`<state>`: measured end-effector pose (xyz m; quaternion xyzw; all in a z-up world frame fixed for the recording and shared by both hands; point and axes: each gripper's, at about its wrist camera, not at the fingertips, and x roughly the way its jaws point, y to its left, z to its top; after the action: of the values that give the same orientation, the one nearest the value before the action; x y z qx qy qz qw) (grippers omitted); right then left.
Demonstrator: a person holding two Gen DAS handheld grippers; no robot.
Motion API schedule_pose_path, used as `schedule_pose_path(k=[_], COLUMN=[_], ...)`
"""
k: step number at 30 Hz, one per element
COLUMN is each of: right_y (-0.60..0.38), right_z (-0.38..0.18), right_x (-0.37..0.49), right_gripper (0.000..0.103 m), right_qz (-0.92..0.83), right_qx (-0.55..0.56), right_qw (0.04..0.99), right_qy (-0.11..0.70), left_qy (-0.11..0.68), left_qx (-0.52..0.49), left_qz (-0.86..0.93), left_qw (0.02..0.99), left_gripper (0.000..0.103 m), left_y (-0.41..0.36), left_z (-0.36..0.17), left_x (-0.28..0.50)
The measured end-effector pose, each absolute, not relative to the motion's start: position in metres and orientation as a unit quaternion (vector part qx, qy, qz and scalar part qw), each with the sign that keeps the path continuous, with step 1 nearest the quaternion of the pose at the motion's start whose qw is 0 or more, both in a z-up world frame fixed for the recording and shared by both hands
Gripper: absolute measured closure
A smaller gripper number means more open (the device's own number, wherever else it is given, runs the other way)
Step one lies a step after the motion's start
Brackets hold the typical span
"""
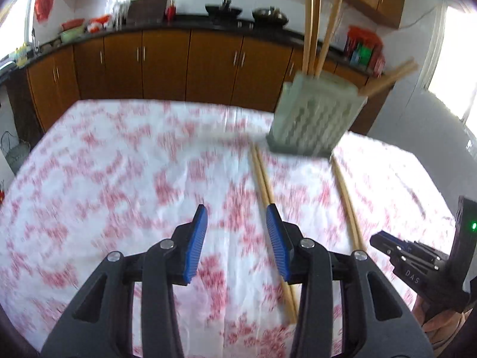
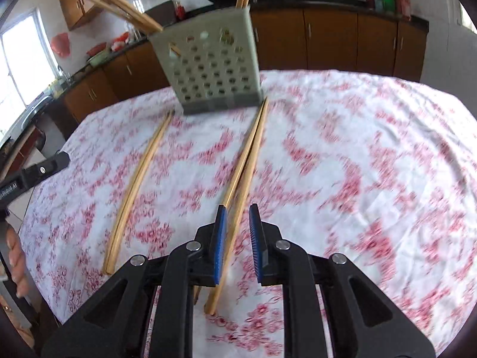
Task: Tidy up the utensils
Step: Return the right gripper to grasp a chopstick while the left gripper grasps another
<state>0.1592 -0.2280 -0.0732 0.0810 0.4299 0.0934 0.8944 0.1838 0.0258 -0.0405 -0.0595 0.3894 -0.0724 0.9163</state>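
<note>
A grey perforated utensil holder [image 1: 316,116] [image 2: 213,68] stands at the far side of the table with several wooden chopsticks upright in it. Two pairs of chopsticks lie on the floral tablecloth. In the left wrist view one pair [image 1: 262,179] runs under my left gripper's right finger, the other pair [image 1: 348,205] lies further right. My left gripper [image 1: 235,213] is open and empty. In the right wrist view my right gripper [image 2: 237,210] is open, its jaws on either side of one pair [image 2: 247,155] just above it. The other pair [image 2: 137,185] lies to the left.
The table wears a white cloth with red flowers [image 1: 119,179]. Brown kitchen cabinets [image 1: 167,59] and a dark counter with pots stand behind. The right gripper shows at the left view's right edge [image 1: 417,259]; the left gripper shows at the right view's left edge [image 2: 32,176].
</note>
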Motion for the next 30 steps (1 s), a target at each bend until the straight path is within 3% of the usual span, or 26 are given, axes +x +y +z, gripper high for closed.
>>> schedule_pose_path(k=[5, 10, 13, 30], right_y=[-0.223, -0.254, -0.256, -0.242], right_z=[-0.087, -0.086, -0.087, -0.089], right_x=[0.16, 0.161, 0.158, 0.163], right_gripper=[0.094, 0.095, 0.095, 0.095], right_qz=[0.055, 0.018, 0.02, 0.031], right_qx=[0.056, 0.082, 0.079, 0.041], right_qw=[0.895, 0.896, 0.897, 0.903], right_qy=[0.438, 0.436, 0.434, 0.427], left_qy=[0.413, 0.435, 0.443, 0.453], left_qx=[-0.055, -0.053, -0.049, -0.025], left_qz=[-0.089, -0.114, -0.122, -0.081], left_qw=[0.905, 0.892, 0.887, 0.887], left_gripper=[0.065, 0.085, 0.089, 0.094], left_y=[0.012, -0.008, -0.018, -0.018], left_z=[-0.06, -0.074, -0.08, -0.095], left_x=[0.183, 0.189, 0.19, 0.206])
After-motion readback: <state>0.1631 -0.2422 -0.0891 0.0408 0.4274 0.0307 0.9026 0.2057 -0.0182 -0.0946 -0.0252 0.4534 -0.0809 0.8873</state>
